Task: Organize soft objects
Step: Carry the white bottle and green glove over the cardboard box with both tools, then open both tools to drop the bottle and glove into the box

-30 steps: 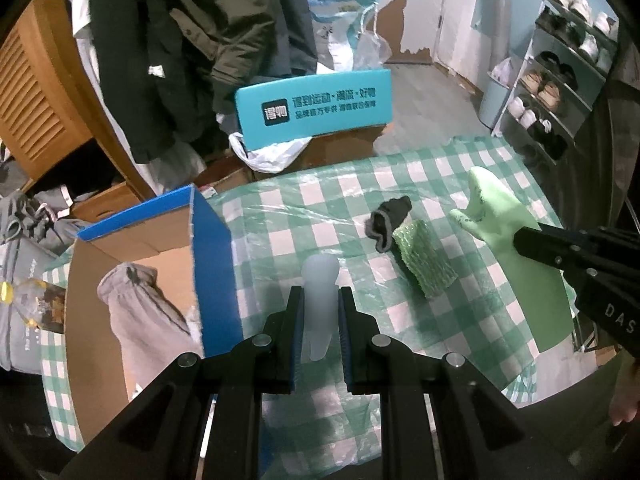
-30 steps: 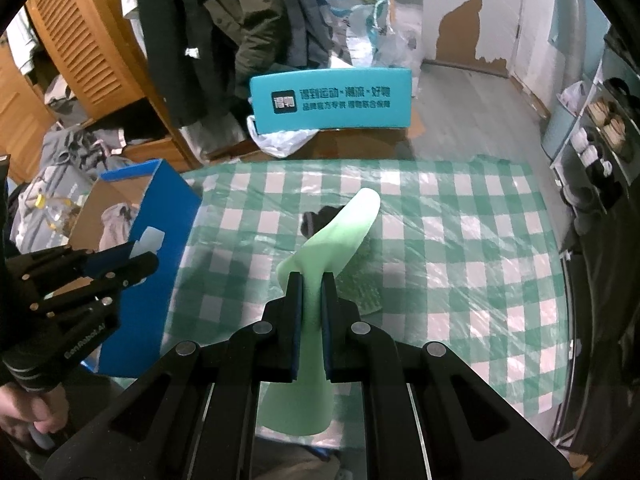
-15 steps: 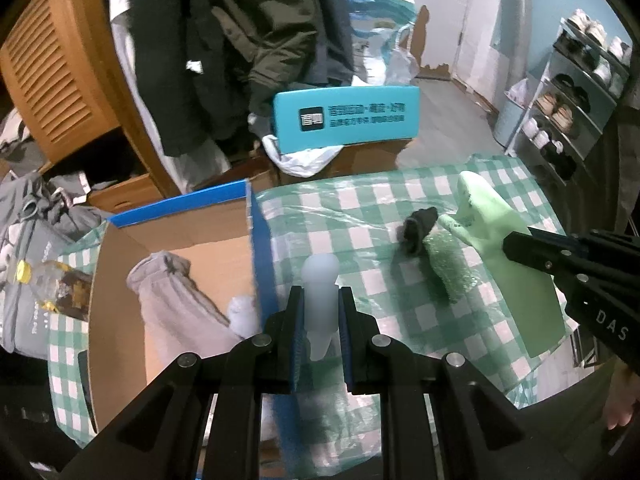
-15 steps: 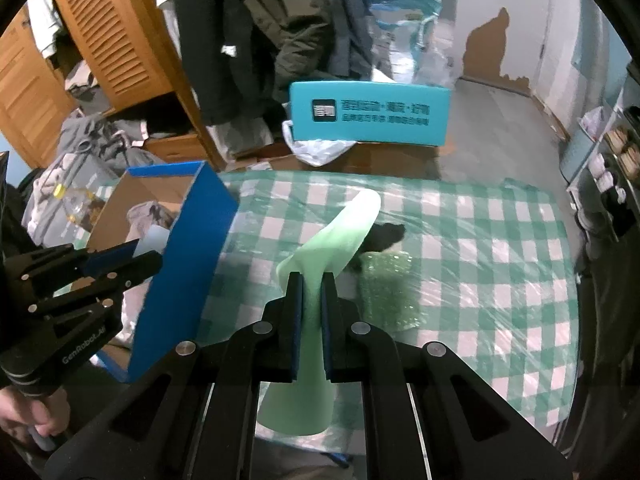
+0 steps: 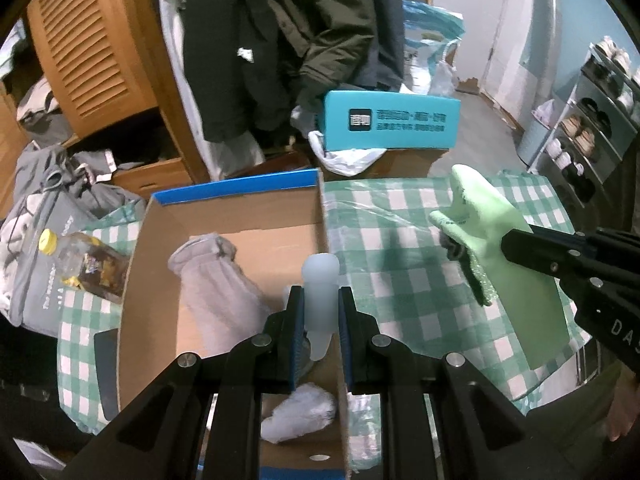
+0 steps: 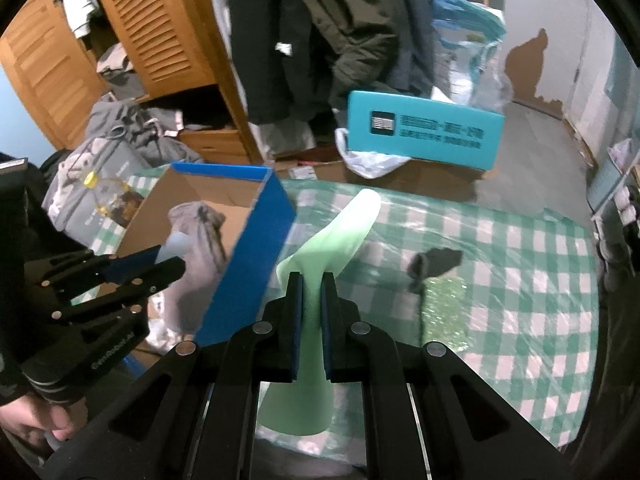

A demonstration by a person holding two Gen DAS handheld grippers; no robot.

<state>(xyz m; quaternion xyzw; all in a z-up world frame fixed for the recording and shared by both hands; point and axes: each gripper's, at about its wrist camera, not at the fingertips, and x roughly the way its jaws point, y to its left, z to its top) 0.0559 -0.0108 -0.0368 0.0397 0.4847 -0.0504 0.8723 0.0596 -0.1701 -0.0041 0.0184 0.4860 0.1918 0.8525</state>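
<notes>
The left gripper (image 5: pixel 319 300) was clamped on a pale, translucent white soft piece (image 5: pixel 320 280), its rounded tip poking up between the jaws, and it hung right over the open cardboard box (image 5: pixel 236 220) with the blue outer walls. Down in that box lay a grey fabric bundle (image 5: pixel 216 280), and nearer the camera a crumpled white soft item (image 5: pixel 300 412) sat on the box floor. Over on the right side, the right gripper (image 6: pixel 308 292) was pinched tight on a light green glove (image 6: pixel 340 236), which stood up between the jaws and trailed down beneath them, above the green-and-white checked tablecloth (image 6: pixel 520 280). From the left wrist view that same glove (image 5: pixel 496 232) hung in the air beside the box, the right gripper's black fingers (image 5: pixel 536 248) closed on it. Still out on the cloth: a dark small fabric item (image 6: pixel 436 262) touching a green sparkly sponge-like cloth (image 6: pixel 444 308), well apart from the box. A teal box with printed text (image 6: pixel 424 134) stood beyond the table, dark coats (image 6: pixel 340 32) hanging behind it
</notes>
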